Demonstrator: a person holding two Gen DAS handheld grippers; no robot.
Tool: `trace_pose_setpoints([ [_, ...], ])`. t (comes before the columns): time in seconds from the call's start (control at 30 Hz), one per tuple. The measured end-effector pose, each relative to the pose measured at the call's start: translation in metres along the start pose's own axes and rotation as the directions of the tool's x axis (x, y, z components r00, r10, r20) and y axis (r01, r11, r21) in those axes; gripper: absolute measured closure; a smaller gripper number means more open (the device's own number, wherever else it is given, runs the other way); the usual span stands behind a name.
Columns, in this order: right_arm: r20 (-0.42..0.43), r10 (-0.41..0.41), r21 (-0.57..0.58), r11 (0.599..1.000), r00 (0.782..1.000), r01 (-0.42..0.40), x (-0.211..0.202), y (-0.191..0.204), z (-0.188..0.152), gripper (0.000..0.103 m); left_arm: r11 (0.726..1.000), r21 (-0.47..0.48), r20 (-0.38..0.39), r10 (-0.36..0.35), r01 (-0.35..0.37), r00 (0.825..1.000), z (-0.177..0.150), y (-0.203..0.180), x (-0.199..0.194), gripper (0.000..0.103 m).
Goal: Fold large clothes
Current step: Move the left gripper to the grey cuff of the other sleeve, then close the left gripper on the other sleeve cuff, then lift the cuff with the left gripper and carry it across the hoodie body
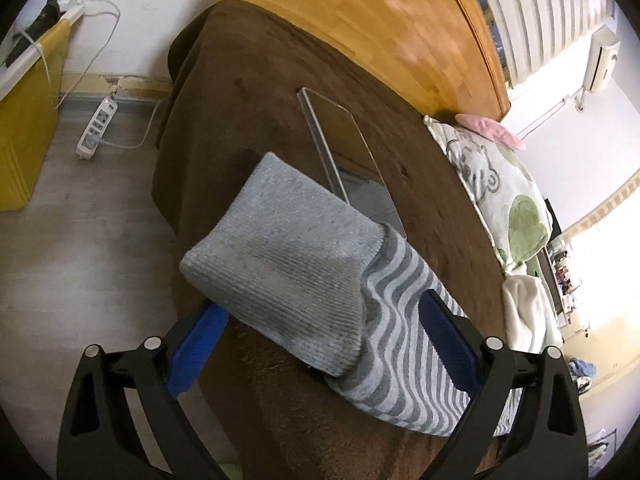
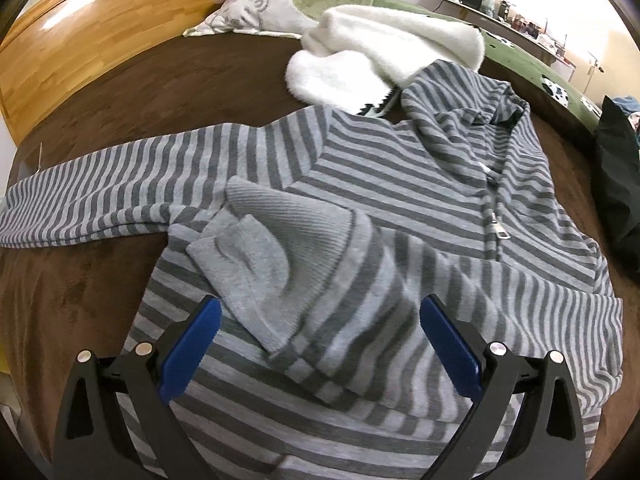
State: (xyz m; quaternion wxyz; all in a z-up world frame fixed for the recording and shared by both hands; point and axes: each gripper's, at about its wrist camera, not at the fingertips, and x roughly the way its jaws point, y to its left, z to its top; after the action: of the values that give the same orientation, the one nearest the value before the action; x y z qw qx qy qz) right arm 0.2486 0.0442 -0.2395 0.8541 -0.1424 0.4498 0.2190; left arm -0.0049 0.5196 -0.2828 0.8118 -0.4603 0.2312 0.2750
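Cuff (image 1: 280,256) of the striped hoodie's (image 2: 400,200) outstretched sleeve is lying between the left claw's (image 1: 324,320) parted fingers, sleeve trailing rightward; right claw (image 2: 320,320) is hovering apart, empty.

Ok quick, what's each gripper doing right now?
Left gripper: open, sleeve cuff between its fingers, not clamped.
Right gripper: open, over the striped hoodie.

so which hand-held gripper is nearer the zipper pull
Right. The right hand-held gripper hangs open over the hoodie's front, below the zipper pull. The left hand-held gripper is out at the sleeve cuff.
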Motion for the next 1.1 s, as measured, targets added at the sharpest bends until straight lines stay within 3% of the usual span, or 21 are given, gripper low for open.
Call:
trace_pose_setpoints([
  [0.27,-0.001,0.005,-0.024,1.000,1.000,-0.005,0.001,0.010,0.001,0.005,0.999,-0.027,-0.022,0.017,-0.018,1.000,-0.008,0.009,0.010,0.013],
  [0.33,0.003,0.000,-0.025,1.000,1.000,0.000,-0.001,0.010,0.001,0.005,1.000,-0.007,-0.015,0.023,-0.024,1.000,-0.004,0.005,0.010,0.025],
  [0.5,0.004,0.008,-0.010,1.000,1.000,-0.008,-0.003,0.007,0.000,0.005,0.998,-0.025,0.003,0.053,-0.053,0.999,0.003,0.006,0.004,0.031],
  [0.67,0.001,0.012,-0.024,1.000,1.000,-0.012,-0.002,0.011,0.002,0.005,0.997,0.016,0.074,0.070,-0.071,0.995,0.008,0.000,-0.018,0.048],
  [0.73,0.003,0.017,-0.026,1.000,1.000,-0.017,-0.002,0.014,0.002,0.005,0.996,0.049,0.090,0.073,-0.078,0.993,0.014,-0.006,-0.022,0.069],
  [0.87,0.000,0.025,-0.026,0.999,1.000,-0.025,0.004,0.021,0.004,0.005,0.994,0.079,0.058,0.076,-0.080,0.995,0.024,-0.009,-0.017,0.086],
  [1.0,0.000,0.029,-0.014,0.999,1.000,-0.029,0.013,0.028,0.017,0.005,0.987,0.136,0.072,0.078,-0.087,0.994,0.025,-0.019,-0.020,0.091],
  [1.1,0.016,-0.019,-0.012,1.000,1.000,0.019,0.017,0.033,0.033,0.005,0.984,0.171,0.073,0.033,-0.046,0.997,0.027,-0.031,-0.028,0.091],
])
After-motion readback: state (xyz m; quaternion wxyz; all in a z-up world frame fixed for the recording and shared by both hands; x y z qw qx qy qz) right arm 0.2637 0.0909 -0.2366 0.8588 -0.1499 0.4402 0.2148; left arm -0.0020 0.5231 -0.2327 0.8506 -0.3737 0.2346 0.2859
